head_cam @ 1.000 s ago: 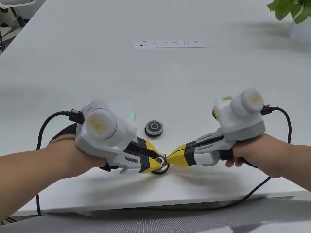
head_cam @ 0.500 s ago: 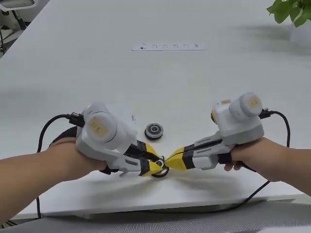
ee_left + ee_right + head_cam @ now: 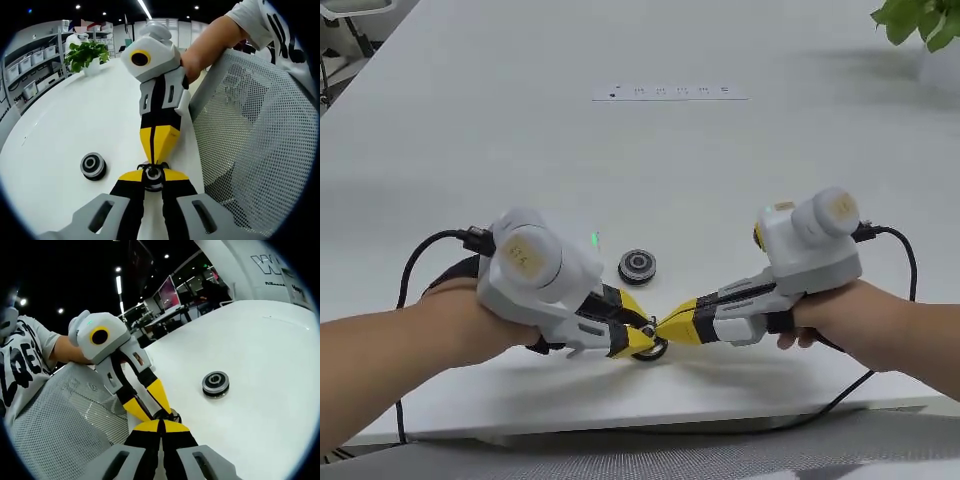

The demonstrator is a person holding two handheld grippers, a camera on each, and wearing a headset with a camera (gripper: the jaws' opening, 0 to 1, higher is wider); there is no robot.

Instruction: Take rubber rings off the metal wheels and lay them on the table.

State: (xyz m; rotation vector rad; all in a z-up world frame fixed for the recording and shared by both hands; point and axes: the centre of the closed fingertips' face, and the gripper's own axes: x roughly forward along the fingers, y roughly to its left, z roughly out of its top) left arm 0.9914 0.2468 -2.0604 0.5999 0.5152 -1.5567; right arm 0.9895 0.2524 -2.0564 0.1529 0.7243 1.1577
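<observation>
Left claw (image 3: 642,338) pinched small metal wheel (image 3: 152,176) by its sides at near edge of bench (image 3: 720,180), likely as anchor. Right claw (image 3: 666,327) met it tip to tip, pressed together at wheel's rim, apparently nipping rubber ring (image 3: 656,351) to peel it off. Head-on pose suited opposed pull. 2nd wheel (image 3: 637,265) sat on bench just beyond claws, ring still on. Task looked early: 1st ring not yet off.

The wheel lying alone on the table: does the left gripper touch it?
Apart. In the left gripper view, bare white table lies between the lone wheel and the left gripper, whose jaws hold another wheel.
</observation>
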